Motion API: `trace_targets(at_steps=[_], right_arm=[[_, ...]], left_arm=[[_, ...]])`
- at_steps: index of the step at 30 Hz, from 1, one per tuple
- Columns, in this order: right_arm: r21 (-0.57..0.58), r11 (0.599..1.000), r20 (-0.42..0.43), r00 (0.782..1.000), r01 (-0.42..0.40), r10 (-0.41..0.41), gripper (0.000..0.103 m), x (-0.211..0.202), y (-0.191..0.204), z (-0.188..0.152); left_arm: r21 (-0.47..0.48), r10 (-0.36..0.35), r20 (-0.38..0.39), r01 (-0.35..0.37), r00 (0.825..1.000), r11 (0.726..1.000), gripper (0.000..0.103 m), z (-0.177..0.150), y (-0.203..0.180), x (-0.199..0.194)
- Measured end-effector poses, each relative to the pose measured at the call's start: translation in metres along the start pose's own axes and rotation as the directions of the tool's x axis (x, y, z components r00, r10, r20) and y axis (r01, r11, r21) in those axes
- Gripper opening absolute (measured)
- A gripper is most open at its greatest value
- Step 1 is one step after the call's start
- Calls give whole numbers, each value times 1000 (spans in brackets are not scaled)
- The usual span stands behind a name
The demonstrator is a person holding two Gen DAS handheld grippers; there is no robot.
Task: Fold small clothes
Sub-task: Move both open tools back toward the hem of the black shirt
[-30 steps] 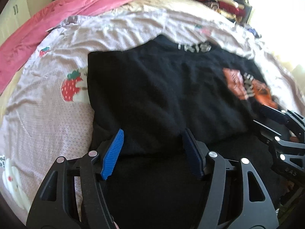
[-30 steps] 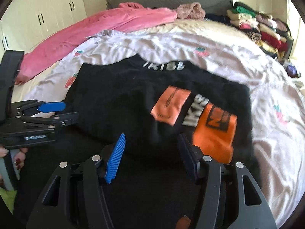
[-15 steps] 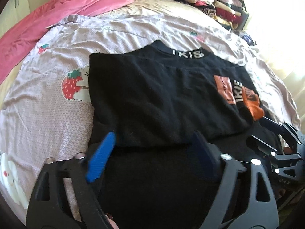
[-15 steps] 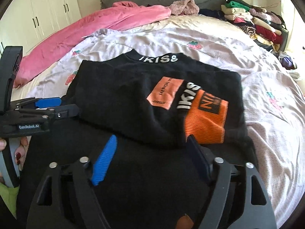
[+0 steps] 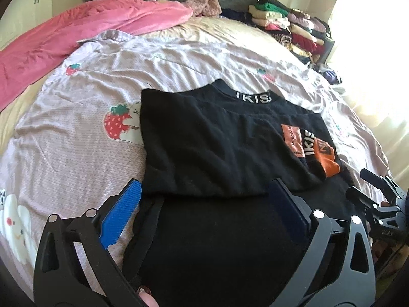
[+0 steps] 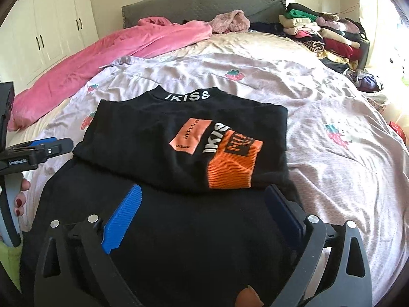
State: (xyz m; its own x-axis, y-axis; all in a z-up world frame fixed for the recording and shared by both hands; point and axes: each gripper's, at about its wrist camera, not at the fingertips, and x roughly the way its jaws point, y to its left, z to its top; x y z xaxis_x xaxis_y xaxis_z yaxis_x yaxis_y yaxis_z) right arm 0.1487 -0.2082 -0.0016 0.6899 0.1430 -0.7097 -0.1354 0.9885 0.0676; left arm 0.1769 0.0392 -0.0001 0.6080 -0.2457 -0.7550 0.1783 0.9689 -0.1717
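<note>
Both tools hang spread and empty: the left gripper (image 5: 204, 204) and right gripper (image 6: 204, 204) low in frame, over the black sweatshirt (image 6: 158, 138) on the strawberry-print sheet (image 6: 332, 117). It looks soft, light and floppy; the near hem edge (image 6: 179, 230), lower centre, seems the best place to pinch.

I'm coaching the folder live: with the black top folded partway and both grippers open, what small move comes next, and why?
Probably lower both open grippers, left gripper and right gripper, onto the unfolded lower part of the black top and pinch its near hem. The upper part is already doubled over with its orange cuff on top, while the near half lies flat.
</note>
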Motion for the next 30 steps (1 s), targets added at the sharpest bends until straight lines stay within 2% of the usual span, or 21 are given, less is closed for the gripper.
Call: trace_targets(at_steps=[9, 20, 25, 30], right_arm=[[15, 1000, 38, 999, 12, -13, 97, -18, -7, -1], [32, 999, 81, 996, 28, -31, 97, -45, -16, -3], [47, 998, 102, 994, 36, -40, 97, -60, -22, -5], [55, 998, 118, 992, 41, -47, 97, -71, -28, -8]], left_arm=[[-36, 1, 46, 1, 999, 999, 94, -6, 14, -19], [-132, 18, 78, -7, 997, 991, 94, -19, 43, -38], [-159, 62, 89, -47, 994, 986, 94, -28, 52, -51], [-153, 68, 88, -54, 994, 987, 94, -39, 52, -62]])
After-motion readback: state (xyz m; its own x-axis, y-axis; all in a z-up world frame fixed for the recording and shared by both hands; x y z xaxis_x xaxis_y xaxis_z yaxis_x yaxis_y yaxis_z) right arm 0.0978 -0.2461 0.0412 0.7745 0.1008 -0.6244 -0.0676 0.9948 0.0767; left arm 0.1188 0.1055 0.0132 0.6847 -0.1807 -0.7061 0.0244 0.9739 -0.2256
